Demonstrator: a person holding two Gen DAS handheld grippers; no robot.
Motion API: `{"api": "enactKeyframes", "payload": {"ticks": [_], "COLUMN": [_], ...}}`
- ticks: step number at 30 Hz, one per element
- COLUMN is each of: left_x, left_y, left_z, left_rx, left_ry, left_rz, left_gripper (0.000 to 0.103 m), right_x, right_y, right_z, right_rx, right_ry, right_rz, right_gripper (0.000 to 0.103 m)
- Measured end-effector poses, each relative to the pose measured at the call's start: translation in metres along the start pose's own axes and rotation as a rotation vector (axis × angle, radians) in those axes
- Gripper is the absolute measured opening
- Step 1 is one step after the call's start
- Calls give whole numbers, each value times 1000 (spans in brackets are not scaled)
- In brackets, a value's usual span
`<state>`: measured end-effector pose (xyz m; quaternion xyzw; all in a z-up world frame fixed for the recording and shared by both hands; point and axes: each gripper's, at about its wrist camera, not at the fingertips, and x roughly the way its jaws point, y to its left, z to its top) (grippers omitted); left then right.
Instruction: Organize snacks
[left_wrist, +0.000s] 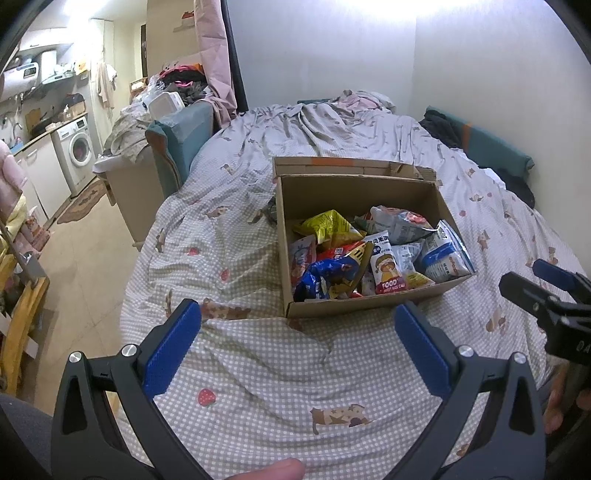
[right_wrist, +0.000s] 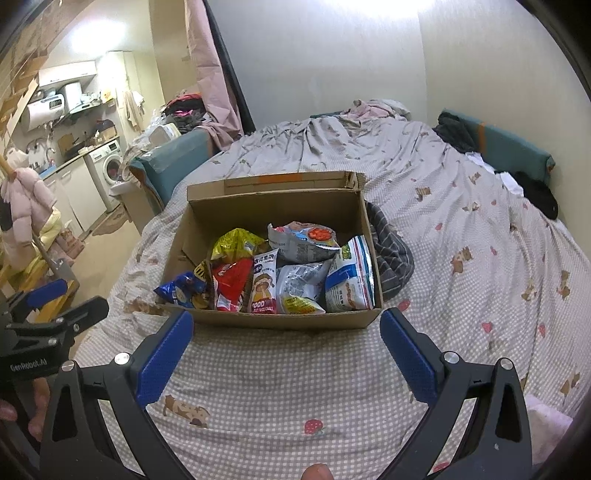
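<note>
An open brown cardboard box (right_wrist: 273, 206) sits on the checked, cartoon-printed bed (right_wrist: 295, 387). Crinkled foil snack packets (right_wrist: 291, 273) lie heaped inside it. A dark striped cloth (right_wrist: 391, 258) lies against its right side. Behind the bed's left edge stands a white front-loading washing machine (right_wrist: 107, 166).

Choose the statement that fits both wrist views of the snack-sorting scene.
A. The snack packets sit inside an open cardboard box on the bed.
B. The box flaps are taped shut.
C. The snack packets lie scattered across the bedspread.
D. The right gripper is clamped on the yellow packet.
A: the snack packets lie in the open cardboard box on the checked bedspread, while the left gripper and right gripper hang open and empty before it.
</note>
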<state>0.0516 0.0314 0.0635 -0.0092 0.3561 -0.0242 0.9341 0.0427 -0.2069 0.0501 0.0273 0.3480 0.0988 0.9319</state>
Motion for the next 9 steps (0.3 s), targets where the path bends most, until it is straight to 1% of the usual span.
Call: {"api": "enactKeyframes", "payload": {"ticks": [9], "left_x": [6], "left_y": [4], "left_z": [-2], "left_rx": [-5], "left_ry": [23], "left_rz": [3], "left_gripper": [103], "right_x": [1], "right_y": [1], "right_z": [-2], "right_rx": [-9], "right_ry": [3], "right_rz": [-9], "right_gripper": [103]}}
